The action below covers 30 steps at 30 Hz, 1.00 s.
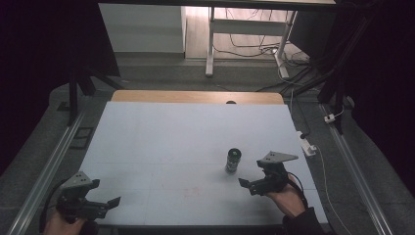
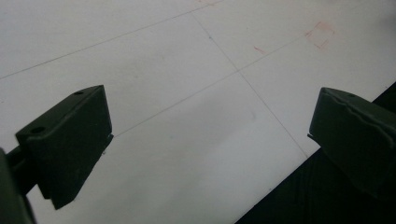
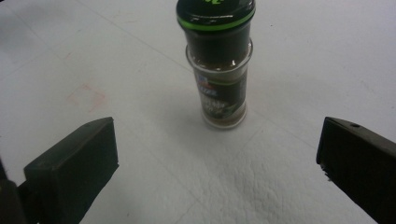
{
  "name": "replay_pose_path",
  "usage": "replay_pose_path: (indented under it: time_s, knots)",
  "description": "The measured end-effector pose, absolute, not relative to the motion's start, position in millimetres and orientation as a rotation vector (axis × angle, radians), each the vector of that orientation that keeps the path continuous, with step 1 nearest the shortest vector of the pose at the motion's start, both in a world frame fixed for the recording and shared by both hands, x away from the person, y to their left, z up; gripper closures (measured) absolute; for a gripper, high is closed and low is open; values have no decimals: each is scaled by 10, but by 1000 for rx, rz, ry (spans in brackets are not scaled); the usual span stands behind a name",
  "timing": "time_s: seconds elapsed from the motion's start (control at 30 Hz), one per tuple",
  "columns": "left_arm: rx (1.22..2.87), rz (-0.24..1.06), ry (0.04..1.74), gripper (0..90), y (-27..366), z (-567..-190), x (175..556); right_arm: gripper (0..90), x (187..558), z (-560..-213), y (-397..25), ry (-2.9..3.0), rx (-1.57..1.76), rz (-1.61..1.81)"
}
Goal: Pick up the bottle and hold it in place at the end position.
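Note:
A small glass spice jar [image 1: 233, 160] with a dark lid ringed in green stands upright on the white table [image 1: 186, 132], right of centre. In the right gripper view the spice jar [image 3: 218, 70] stands straight ahead, beyond the jaw tips. My right gripper [image 1: 252, 174] sits just to the jar's near right, open and empty; in its own view the right gripper [image 3: 217, 140] has wide-apart jaws. At the table's near left corner my left gripper [image 1: 103, 192] hovers open and empty; the left gripper [image 2: 210, 116] looks over bare table by the front edge.
A faint red square mark [image 1: 191, 192] lies near the front middle of the table. A wooden strip [image 1: 195, 96] borders the far edge. Metal rails [image 1: 46, 171] run along both sides. A white power strip [image 1: 307, 145] and cables lie off the right edge.

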<state>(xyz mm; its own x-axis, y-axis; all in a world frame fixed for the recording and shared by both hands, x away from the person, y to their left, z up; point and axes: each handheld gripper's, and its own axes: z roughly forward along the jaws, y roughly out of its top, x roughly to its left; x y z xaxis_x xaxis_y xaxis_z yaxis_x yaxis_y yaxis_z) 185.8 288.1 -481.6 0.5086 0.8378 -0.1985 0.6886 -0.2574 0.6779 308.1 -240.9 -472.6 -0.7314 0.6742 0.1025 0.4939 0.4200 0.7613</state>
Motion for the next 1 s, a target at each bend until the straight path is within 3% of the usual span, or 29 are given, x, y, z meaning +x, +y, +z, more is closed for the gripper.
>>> replay_pose_path:
  time_s: [0.73,1.0]
  knots:
    - [2024,258,1246,5,2878,-4818,1861,5,3490,-5007,-2042,2563,960,1081]
    - [2024,256,1247,5,2879,-4819,1862,266,3555,-5031,-2027,2590,906,1104]
